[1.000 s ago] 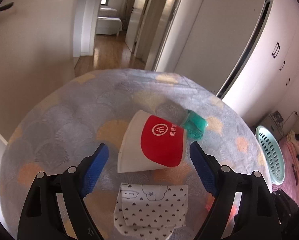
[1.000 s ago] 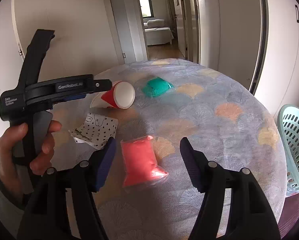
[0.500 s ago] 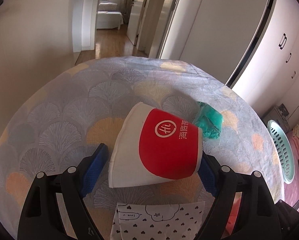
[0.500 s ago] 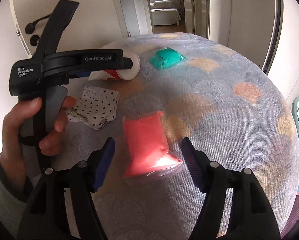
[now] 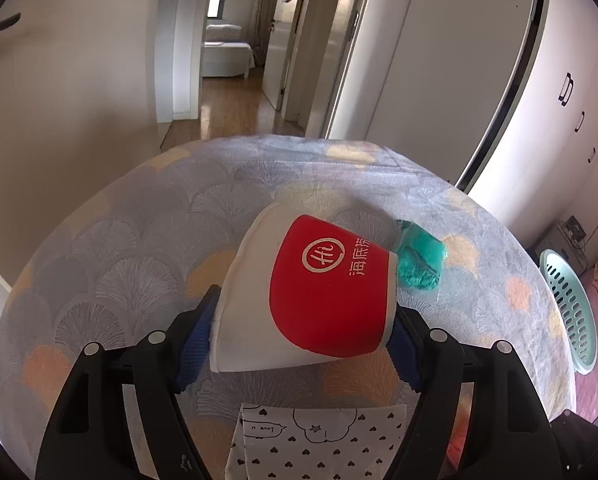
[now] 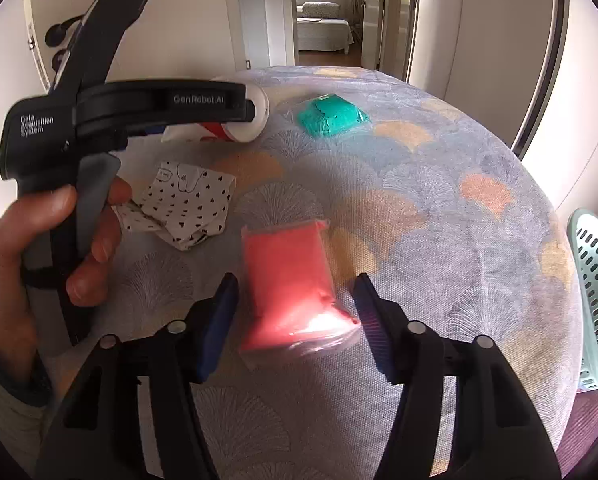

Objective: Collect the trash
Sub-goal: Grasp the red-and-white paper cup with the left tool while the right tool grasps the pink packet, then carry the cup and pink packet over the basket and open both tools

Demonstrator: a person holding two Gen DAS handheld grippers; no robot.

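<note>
Left claw [image 5: 301, 326] clamps cup [image 5: 307, 300]; right claw [image 6: 295, 312] — apart — straddles red pouch [image 6: 289, 280].

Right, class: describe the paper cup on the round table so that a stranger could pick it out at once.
Start at the round table with its fan-patterned cloth. The paper cup lies on its side near the middle, between the fingers of the left gripper, with a green packet just beyond it and a heart-print wrapper nearer the camera. It alone is white with a big red logo panel.

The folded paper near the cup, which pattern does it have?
White folded paper with small black hearts and a doodle drawing; the right wrist view shows it best.
</note>
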